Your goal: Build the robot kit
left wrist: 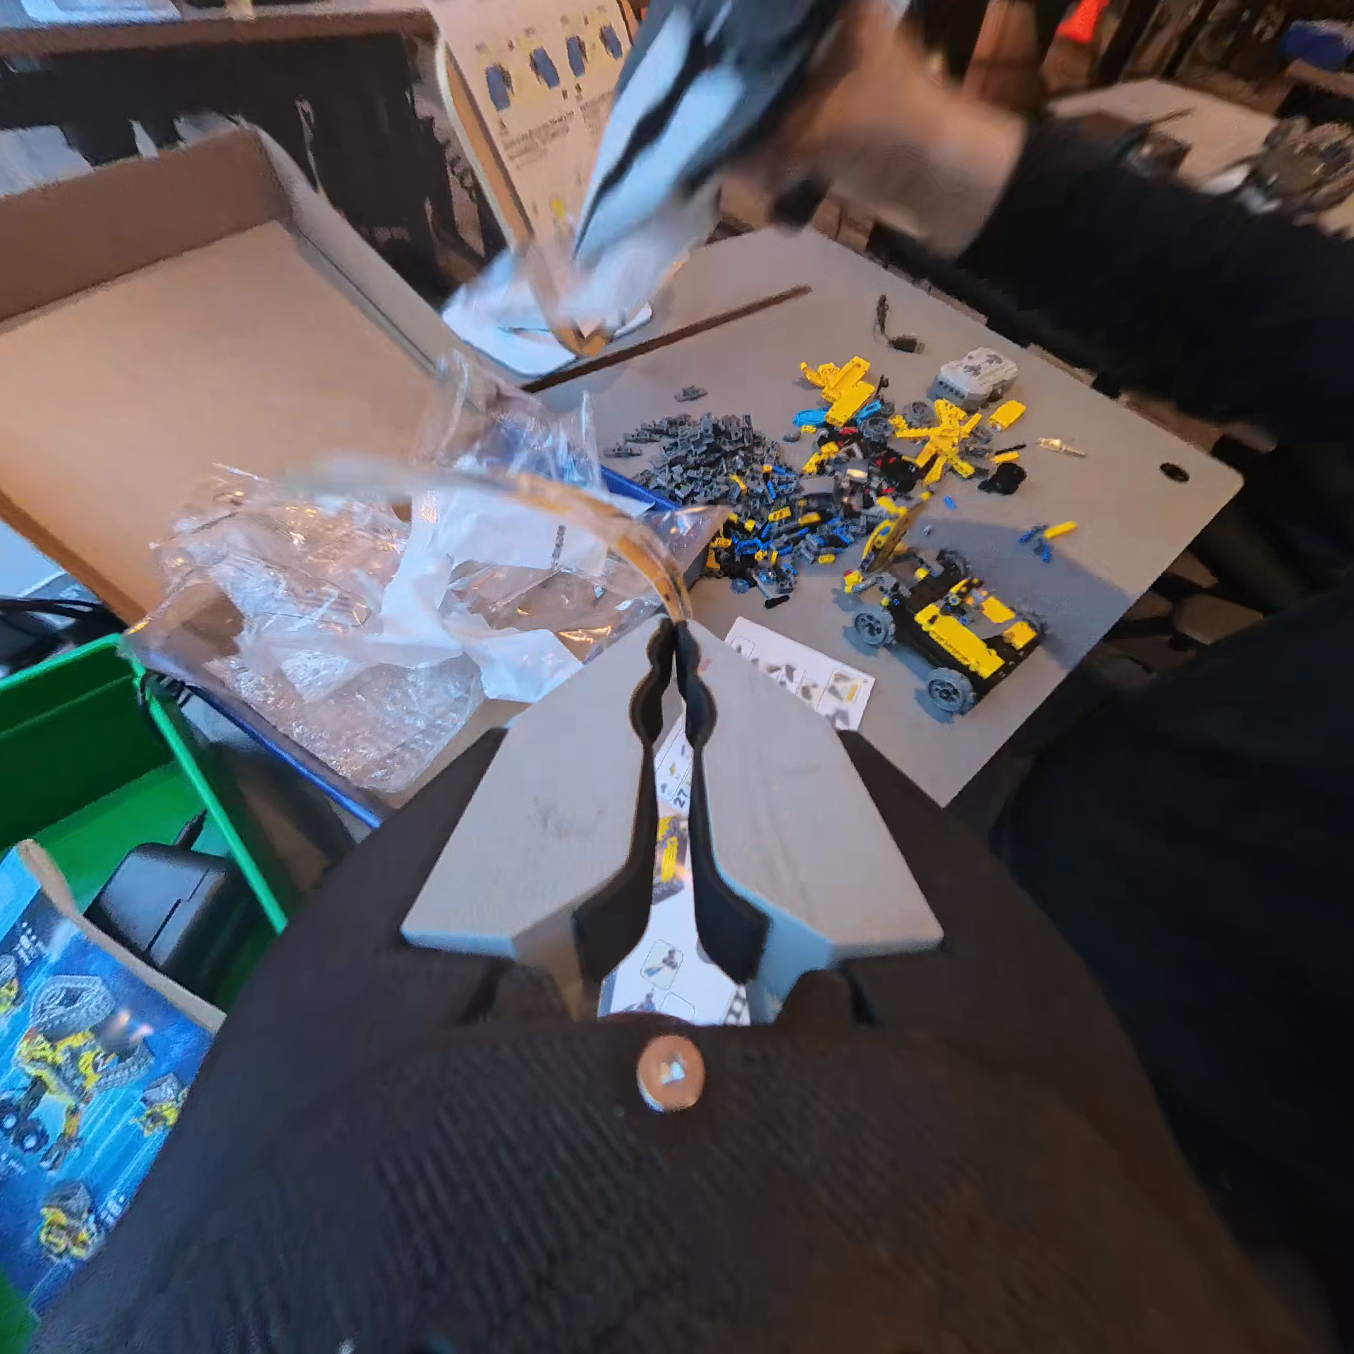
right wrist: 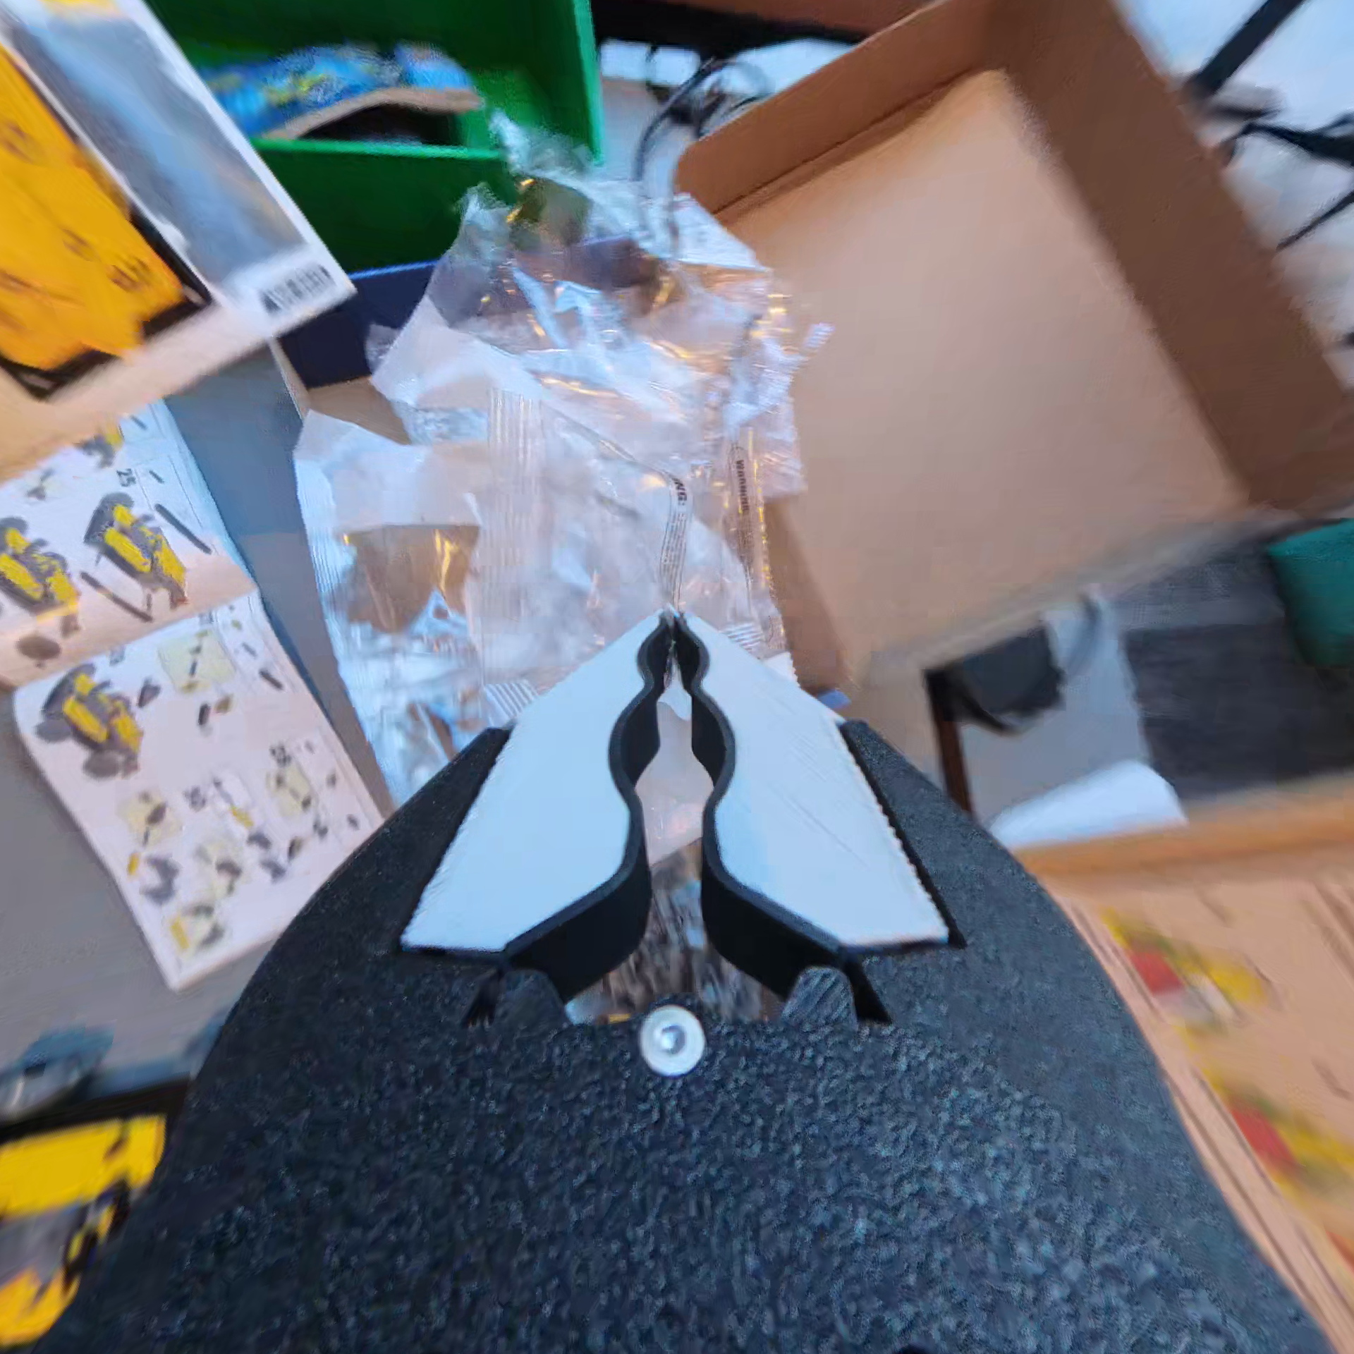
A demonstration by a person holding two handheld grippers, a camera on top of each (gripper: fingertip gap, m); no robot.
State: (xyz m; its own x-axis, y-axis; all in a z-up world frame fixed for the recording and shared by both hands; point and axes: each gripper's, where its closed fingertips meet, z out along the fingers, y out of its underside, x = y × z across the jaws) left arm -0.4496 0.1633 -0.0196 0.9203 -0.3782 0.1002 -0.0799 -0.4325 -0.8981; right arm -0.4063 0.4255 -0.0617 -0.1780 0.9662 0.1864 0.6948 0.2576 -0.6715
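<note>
The clear crinkled plastic bag (left wrist: 645,542) is pinched by its edge between my left gripper (left wrist: 675,626) fingers, closed tight on the film, which arcs off toward ten o'clock; its far end dissolves into motion blur, so I cannot tell where it stops. My right gripper (right wrist: 672,623) fingers are likewise closed, nipping a thin edge of clear plastic bag (right wrist: 703,542) with printed strips. Beyond it, at twelve o'clock, lies a heap of empty transparent bags (right wrist: 557,381), beside an open brown cardboard box (right wrist: 1026,330) at two o'clock. On the grey surface (left wrist: 1099,527) sit a pile of loose grey, blue and yellow bricks (left wrist: 806,476) and a half-built yellow-and-black vehicle (left wrist: 952,630). The instruction booklet (right wrist: 183,769) is smeared.
</note>
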